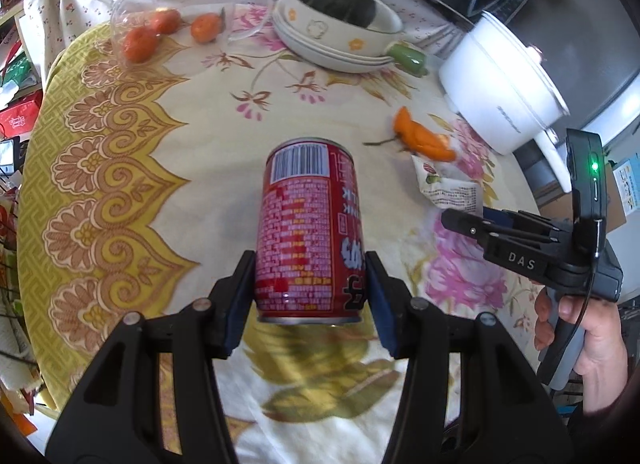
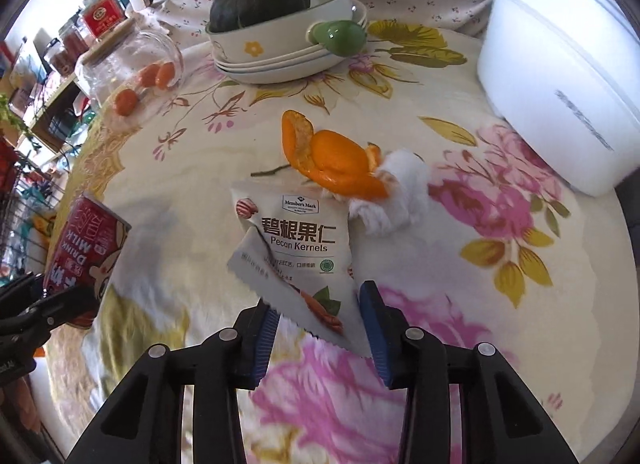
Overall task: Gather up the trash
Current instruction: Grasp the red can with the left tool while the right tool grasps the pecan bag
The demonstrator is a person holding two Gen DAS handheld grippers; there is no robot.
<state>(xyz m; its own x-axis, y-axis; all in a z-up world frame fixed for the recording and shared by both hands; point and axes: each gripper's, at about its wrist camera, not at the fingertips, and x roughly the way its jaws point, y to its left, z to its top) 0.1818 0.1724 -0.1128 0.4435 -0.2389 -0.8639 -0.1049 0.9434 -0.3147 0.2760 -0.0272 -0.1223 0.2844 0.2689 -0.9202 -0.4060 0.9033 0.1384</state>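
Above the flower-patterned bench (image 1: 132, 168), the left hand-held gripper (image 1: 311, 296) clamps a red milk can (image 1: 310, 224) between both pads, lifted clear. The right hand-held gripper (image 2: 320, 328) stands part-open around the lower corner of a pecan packet (image 2: 296, 248) (pad contact cannot be confirmed). Orange peel (image 2: 328, 160) lies just beyond, touching a crumpled tissue (image 2: 400, 192).

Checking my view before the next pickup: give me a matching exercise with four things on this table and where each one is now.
Things:
1. red can
2. pecan packet
3. orange peel
4. dark squash

Places:
A. in the flowered bowl
B. between the right gripper's pads
C. clamped in the left gripper
D. lying on the tablecloth

Pairs: 1-C, 2-B, 3-D, 4-A
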